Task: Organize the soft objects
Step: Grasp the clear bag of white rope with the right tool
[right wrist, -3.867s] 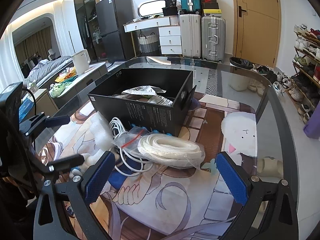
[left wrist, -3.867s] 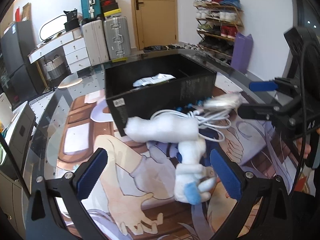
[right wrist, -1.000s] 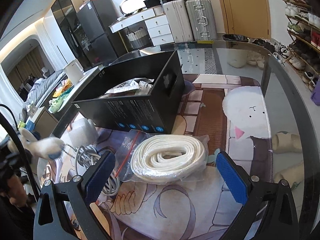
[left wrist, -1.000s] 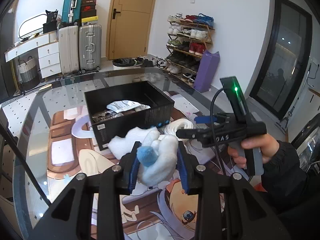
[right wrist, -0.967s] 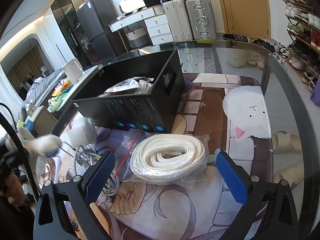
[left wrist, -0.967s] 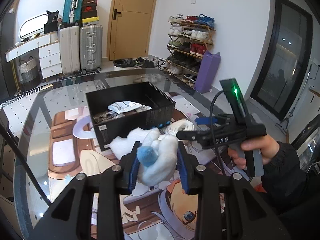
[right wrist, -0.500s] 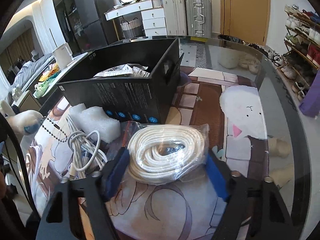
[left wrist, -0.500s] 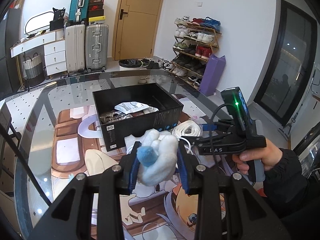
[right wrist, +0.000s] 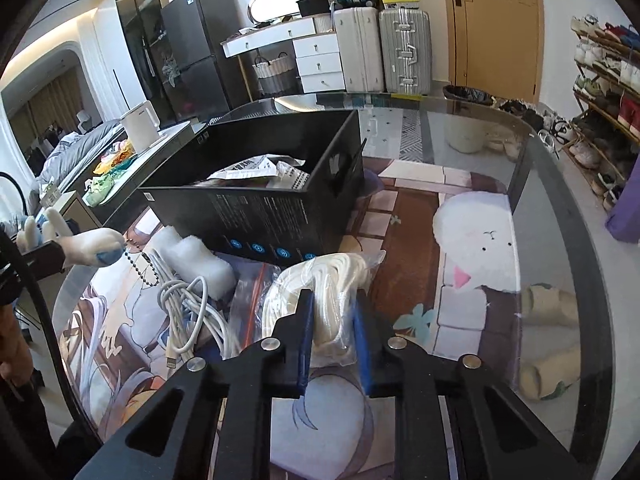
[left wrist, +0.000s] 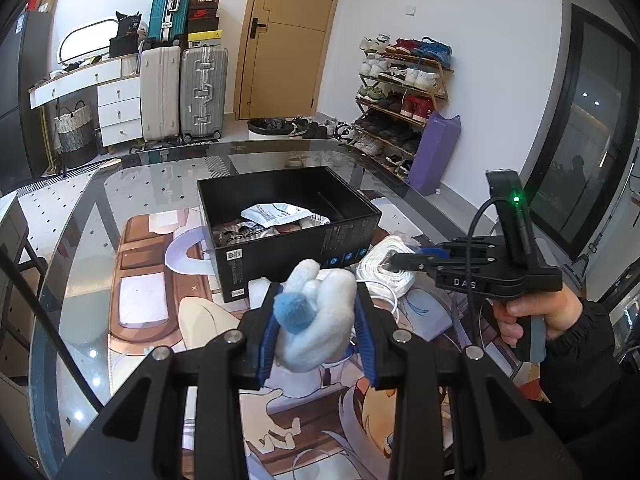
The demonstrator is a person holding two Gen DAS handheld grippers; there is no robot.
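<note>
Right wrist view showed the right tongs (right wrist: 332,334) pointing downward at the counter (right wrist: 536,184), their blue pads (right wrist: 305,332) having just been closing and now clamped on the near side of the bagged rope coil (right wrist: 320,280), which bunched up between them. The coil, a loose white bundle inside a thin clear plastic bag, lay on the printed mat just in front of the black box (right wrist: 260,200), with a tangle of white cables (right wrist: 188,312) and a piece of white foam (right wrist: 192,260) beside it on the left. It would probably handle as light and limp; the film looked slippery, so a hold that pinched rope strands through the bag, rather than film alone, would be judged safer, and the free part could sag or slide when lifted. Left wrist view showed the left tongs (left wrist: 316,320) clamped on a white plush toy (left wrist: 320,320) with a blue pompom (left wrist: 294,314), carried above the counter and short of the black box (left wrist: 288,220). The toy was soft and compressed visibly under the pads, hence light and unlikely to break. The person's right hand (left wrist: 532,316) gripped the handle of its tool at the right edge, sleeve dark.
</note>
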